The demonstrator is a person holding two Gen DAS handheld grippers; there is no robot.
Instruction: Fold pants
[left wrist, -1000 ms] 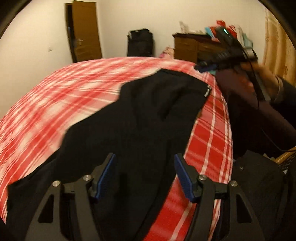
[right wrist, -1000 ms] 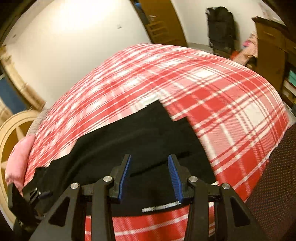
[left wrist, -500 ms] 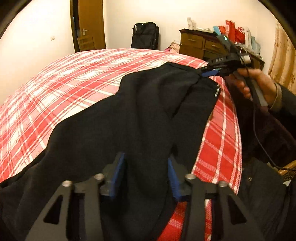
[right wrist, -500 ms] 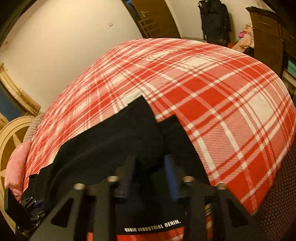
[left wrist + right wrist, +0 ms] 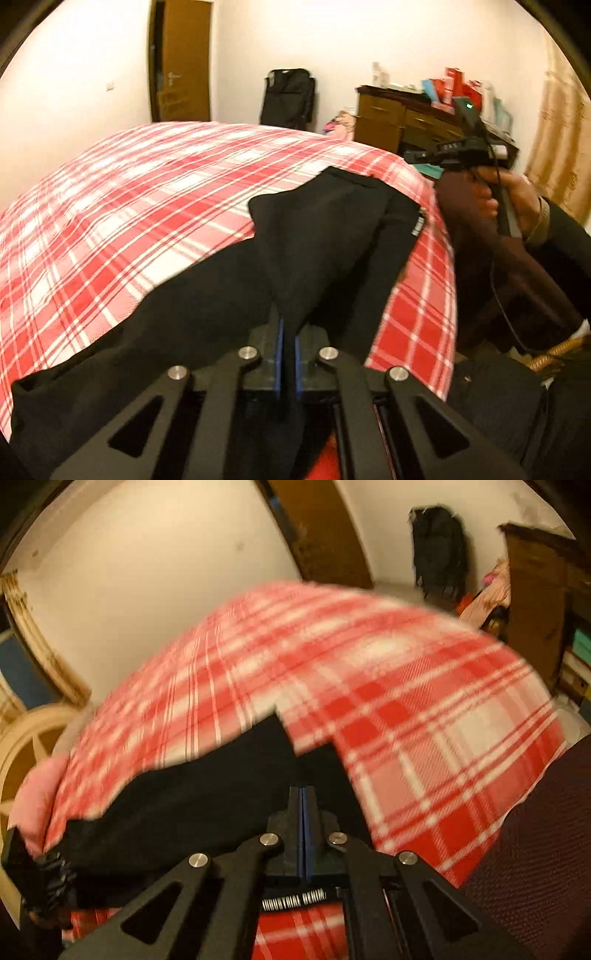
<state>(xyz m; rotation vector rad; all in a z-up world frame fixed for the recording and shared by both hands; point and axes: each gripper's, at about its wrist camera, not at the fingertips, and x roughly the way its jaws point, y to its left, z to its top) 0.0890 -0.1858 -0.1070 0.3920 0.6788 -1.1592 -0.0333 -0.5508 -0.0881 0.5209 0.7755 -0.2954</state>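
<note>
Black pants (image 5: 325, 236) lie across the red plaid bed (image 5: 147, 192), waist at the far right. My left gripper (image 5: 288, 332) is shut on a raised ridge of the pants' leg fabric, which pulls up into a peak between the blue pads. In the right wrist view my right gripper (image 5: 303, 794) is shut on the waist end of the pants (image 5: 207, 805), with the white-lettered label (image 5: 293, 899) just under it. The left wrist view shows the right gripper (image 5: 413, 158) held by a hand (image 5: 517, 199) at the waist end; its pads are hidden there.
The bed's right edge (image 5: 443, 295) runs beside the person's dark clothing. A wooden dresser (image 5: 399, 118) with clutter, a black bag (image 5: 288, 98) and a door (image 5: 181, 62) stand beyond. A pink pillow (image 5: 37, 794) lies by the headboard (image 5: 26, 746).
Both grippers went from open over the pants to shut on the fabric. The left one has lifted a little, pulling up a peak of cloth.
</note>
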